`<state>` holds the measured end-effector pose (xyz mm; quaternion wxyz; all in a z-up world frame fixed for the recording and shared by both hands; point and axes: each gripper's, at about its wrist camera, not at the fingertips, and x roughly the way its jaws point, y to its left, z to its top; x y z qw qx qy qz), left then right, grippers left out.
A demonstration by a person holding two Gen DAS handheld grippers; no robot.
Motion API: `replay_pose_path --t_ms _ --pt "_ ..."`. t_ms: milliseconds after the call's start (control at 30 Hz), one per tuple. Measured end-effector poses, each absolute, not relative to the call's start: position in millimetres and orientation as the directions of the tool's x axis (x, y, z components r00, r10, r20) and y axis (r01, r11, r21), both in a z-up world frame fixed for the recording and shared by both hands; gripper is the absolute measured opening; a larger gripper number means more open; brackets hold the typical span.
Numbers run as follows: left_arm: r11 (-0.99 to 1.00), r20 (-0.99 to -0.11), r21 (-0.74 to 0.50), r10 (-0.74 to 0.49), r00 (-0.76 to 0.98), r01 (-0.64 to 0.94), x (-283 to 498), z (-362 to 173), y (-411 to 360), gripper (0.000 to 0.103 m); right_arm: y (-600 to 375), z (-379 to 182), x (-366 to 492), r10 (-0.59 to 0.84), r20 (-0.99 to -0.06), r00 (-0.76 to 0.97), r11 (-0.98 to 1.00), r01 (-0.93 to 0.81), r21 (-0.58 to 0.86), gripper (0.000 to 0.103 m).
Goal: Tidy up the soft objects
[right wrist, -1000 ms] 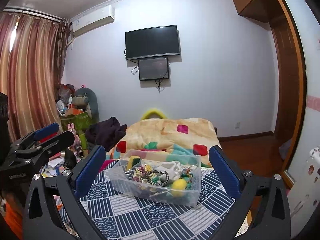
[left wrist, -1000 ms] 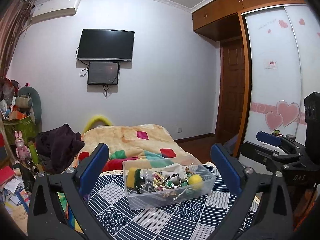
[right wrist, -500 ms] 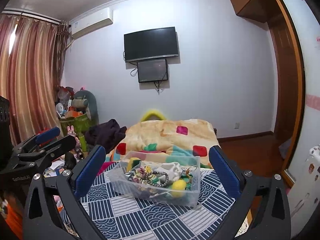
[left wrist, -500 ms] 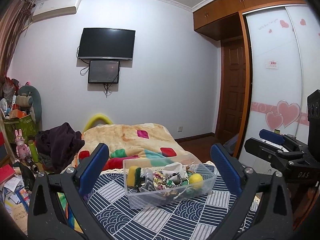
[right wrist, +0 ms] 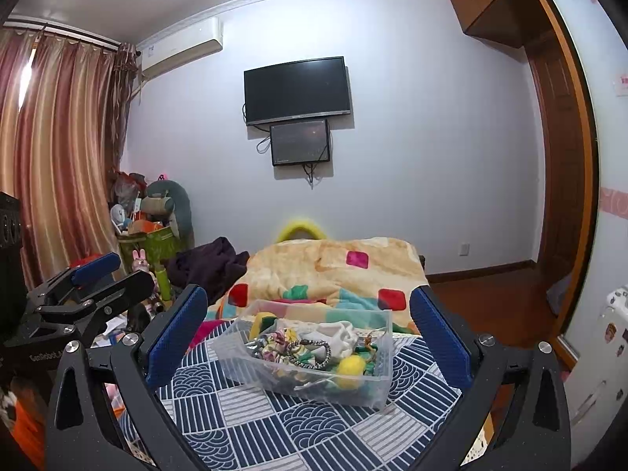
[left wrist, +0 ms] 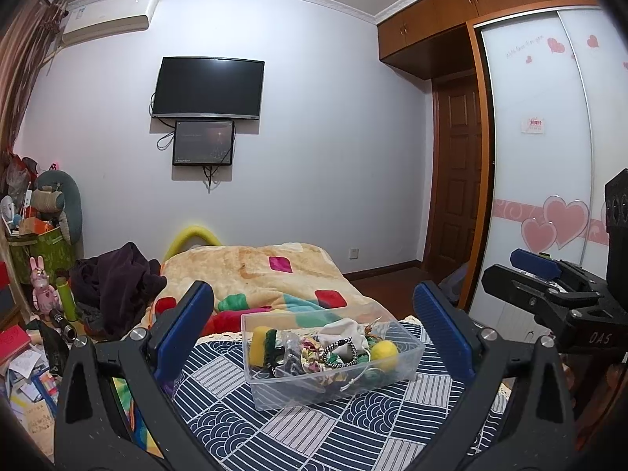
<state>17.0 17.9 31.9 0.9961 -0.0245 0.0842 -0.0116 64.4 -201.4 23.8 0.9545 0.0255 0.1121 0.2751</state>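
A clear plastic bin [left wrist: 274, 384] [right wrist: 251, 369] stands on the blue patterned cloth [left wrist: 314, 431] [right wrist: 298, 428]. It holds several soft things: a yellow ball [left wrist: 384, 354] [right wrist: 349, 365], a white cloth [left wrist: 341, 329] [right wrist: 333, 331], a yellow-green sponge [left wrist: 262, 345], a braided band [left wrist: 339, 353] [right wrist: 310, 349]. My left gripper [left wrist: 314, 314] is open and empty, held short of the bin; it also shows at the left of the right wrist view [right wrist: 94, 278]. My right gripper [right wrist: 310, 310] is open and empty, held short of the bin; it also shows at the right of the left wrist view [left wrist: 537, 274].
A bed with an orange patched blanket [left wrist: 267, 274] [right wrist: 333, 267] lies behind the bin. Dark clothes [left wrist: 117, 274] and cluttered toys [left wrist: 43, 286] are at the left. A wardrobe [left wrist: 549, 157] and a door [left wrist: 455, 196] are at the right.
Both grippers have shifted slightly, so the room view has drifted a little. The bin and its contents have not moved. Both jaws stay open.
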Motion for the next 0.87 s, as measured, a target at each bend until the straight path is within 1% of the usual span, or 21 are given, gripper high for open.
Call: replay_pose_path --t_ms 233,867 --pt "0.996 -0.184 -0.064 -0.068 0.980 0.057 18.4 30.2 18.6 0.103 -201.5 23.4 64.7 0.531 -0.200 0.824 0.847 -0.519 0.111 0.103" --pt "0.995 -0.198 -0.073 -0.086 0.976 0.072 17.9 30.5 16.7 0.103 -202.8 26.8 64.4 0.532 -0.197 0.824 0.847 -0.520 0.113 0.103"
